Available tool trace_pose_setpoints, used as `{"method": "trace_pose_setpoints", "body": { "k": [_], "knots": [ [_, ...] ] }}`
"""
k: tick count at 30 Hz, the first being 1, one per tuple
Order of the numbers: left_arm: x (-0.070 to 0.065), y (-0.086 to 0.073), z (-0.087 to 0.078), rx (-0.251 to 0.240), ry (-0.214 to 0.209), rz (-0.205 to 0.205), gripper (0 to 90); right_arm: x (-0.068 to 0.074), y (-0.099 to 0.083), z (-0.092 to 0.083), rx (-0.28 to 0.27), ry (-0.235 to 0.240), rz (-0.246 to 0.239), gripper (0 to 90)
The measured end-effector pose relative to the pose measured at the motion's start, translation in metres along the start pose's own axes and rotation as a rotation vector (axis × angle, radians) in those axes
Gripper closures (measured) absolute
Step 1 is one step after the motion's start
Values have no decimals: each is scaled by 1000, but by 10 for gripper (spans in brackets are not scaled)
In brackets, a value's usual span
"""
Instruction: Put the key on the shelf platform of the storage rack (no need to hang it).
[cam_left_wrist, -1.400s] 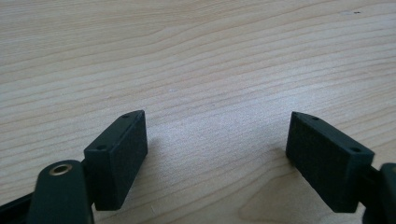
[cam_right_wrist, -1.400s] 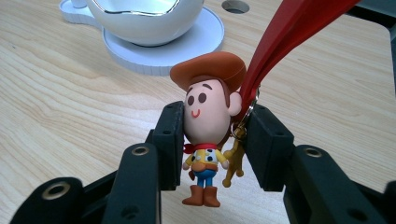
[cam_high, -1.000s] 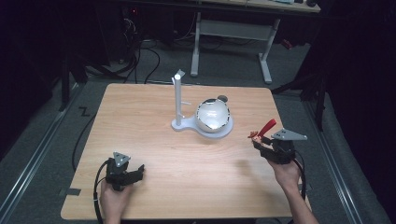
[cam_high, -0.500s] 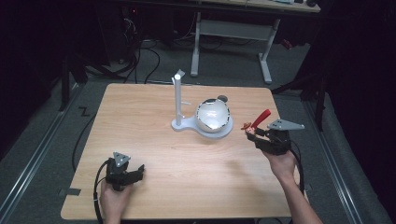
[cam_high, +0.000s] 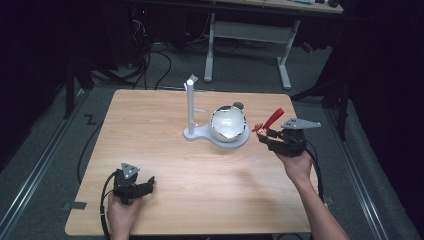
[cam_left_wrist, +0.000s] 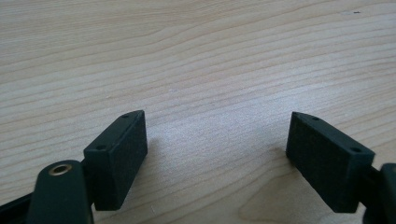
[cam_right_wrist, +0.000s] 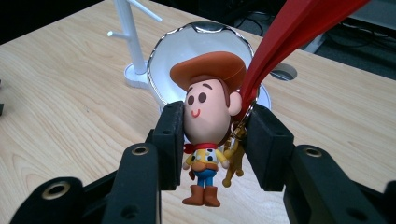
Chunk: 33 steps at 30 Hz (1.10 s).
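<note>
A cowboy figure keychain (cam_right_wrist: 208, 120) with a brown hat and a red strap (cam_right_wrist: 285, 42) sits between the jaws of my right gripper (cam_right_wrist: 212, 140), which is shut on its head. In the high view the right gripper (cam_high: 264, 137) hovers just right of the white bowl (cam_high: 228, 123), with the red strap (cam_high: 273, 118) sticking up. The bowl rests on a white stand's base (cam_high: 200, 134), whose post (cam_high: 190, 102) rises at the left. My left gripper (cam_high: 145, 185) rests open on the table near the front left. Its jaws stand wide apart over bare wood (cam_left_wrist: 215, 140).
The wooden table (cam_high: 150, 125) has a small round grommet (cam_high: 239, 105) behind the bowl. A cable trails from each gripper. Dark floor, cables and a desk frame (cam_high: 247, 30) lie beyond the far edge.
My right gripper has risen and moved left toward the bowl, carrying the keychain. The left gripper has stayed in place.
</note>
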<state>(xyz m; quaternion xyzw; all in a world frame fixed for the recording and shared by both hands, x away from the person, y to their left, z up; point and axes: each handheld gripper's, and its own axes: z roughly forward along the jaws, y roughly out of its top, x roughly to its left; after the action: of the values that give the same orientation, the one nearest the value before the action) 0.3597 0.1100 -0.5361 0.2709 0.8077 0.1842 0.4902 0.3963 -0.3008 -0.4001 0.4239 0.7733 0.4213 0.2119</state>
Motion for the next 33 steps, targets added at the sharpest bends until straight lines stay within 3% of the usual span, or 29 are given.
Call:
{"method": "trace_pose_setpoints", "body": {
  "k": [11,33],
  "knots": [
    [0,0,0,0,0,0,207,-1,15,8,-16,37,26,601],
    [-1,0,0,-3,9,-10,208,5,53,58,40,40,-21,601]
  ]
}}
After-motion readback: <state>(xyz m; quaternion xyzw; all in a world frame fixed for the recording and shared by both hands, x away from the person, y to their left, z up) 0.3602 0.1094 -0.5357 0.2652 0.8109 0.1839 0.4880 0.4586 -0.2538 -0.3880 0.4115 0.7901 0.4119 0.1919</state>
